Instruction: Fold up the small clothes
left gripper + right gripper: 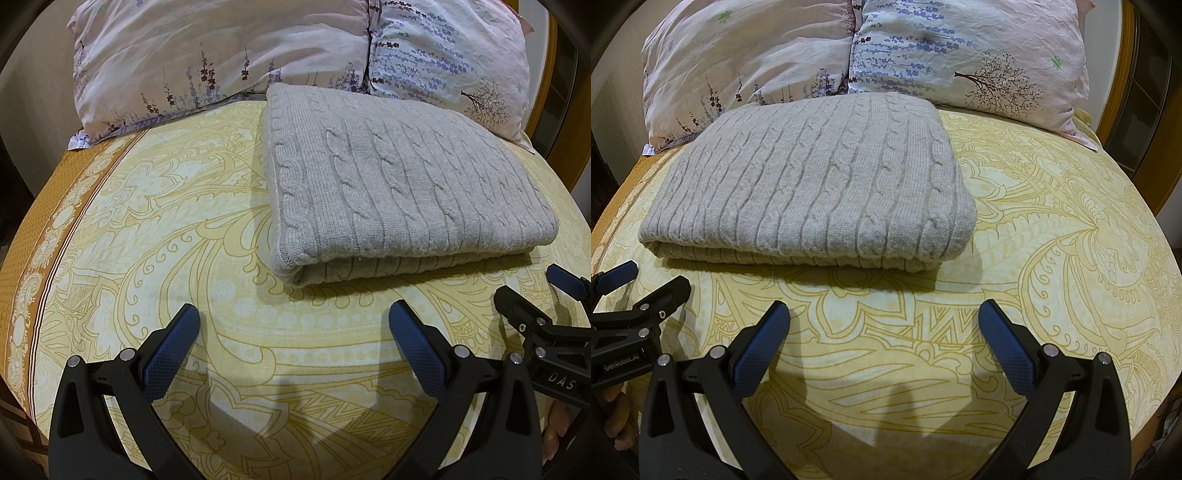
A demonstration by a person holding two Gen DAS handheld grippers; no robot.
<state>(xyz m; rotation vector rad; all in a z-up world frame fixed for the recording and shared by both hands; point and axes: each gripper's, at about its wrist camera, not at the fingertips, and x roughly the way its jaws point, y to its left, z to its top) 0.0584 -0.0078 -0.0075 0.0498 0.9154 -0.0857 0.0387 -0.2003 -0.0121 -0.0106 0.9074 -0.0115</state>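
A grey cable-knit sweater [399, 188] lies folded into a neat rectangle on the yellow patterned bedsheet [166, 229]. It also shows in the right wrist view [820, 184], left of centre. My left gripper [293, 314] is open and empty, held over the sheet in front of the sweater's near fold. My right gripper [884, 314] is open and empty, also in front of the sweater and apart from it. The right gripper shows at the right edge of the left wrist view [532, 291], and the left gripper shows at the left edge of the right wrist view [650, 284].
Two floral pillows [229, 55] [979, 51] lie against the head of the bed behind the sweater. A brown border band [48, 229] runs along the sheet's left edge. A wooden bed frame [1123, 103] curves along the right side.
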